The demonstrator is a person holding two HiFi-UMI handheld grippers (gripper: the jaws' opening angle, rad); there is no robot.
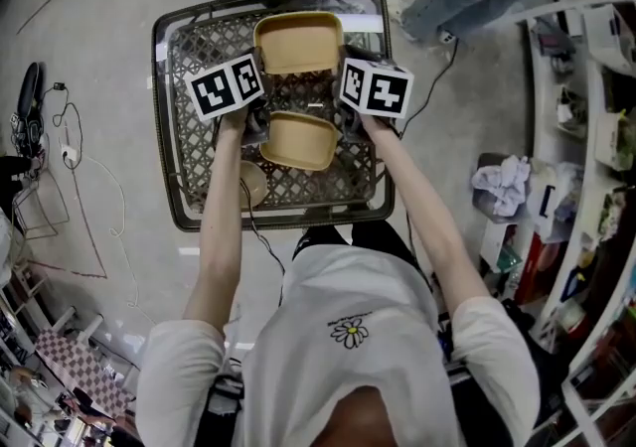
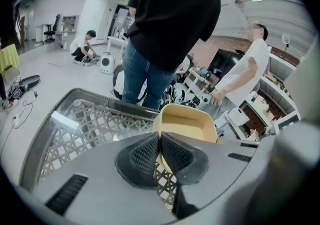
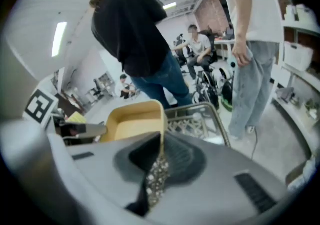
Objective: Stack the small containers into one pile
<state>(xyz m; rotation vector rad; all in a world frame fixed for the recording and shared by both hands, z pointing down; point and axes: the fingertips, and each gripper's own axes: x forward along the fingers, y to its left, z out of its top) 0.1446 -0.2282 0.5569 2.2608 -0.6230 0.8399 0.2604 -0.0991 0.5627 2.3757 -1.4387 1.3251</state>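
Two tan rectangular containers are in a dark lattice basket (image 1: 189, 48). The far container (image 1: 298, 42) rests at the basket's back edge. The near container (image 1: 298, 140) is held between both grippers. My left gripper (image 1: 260, 127) is shut on its left wall, and my right gripper (image 1: 343, 125) is shut on its right wall. In the left gripper view the thin wall runs up from between the closed left gripper (image 2: 160, 139) to the container (image 2: 187, 121). In the right gripper view the right gripper (image 3: 161, 144) pinches the rim of the same container (image 3: 132, 121).
A small round tan piece (image 1: 253, 182) lies in the basket by my left forearm. A person in a black top (image 2: 165, 29) stands at the basket's far side, another in white (image 2: 245, 69) further right. Shelves (image 1: 586, 187) stand to the right; cables (image 1: 70, 147) lie on the floor at left.
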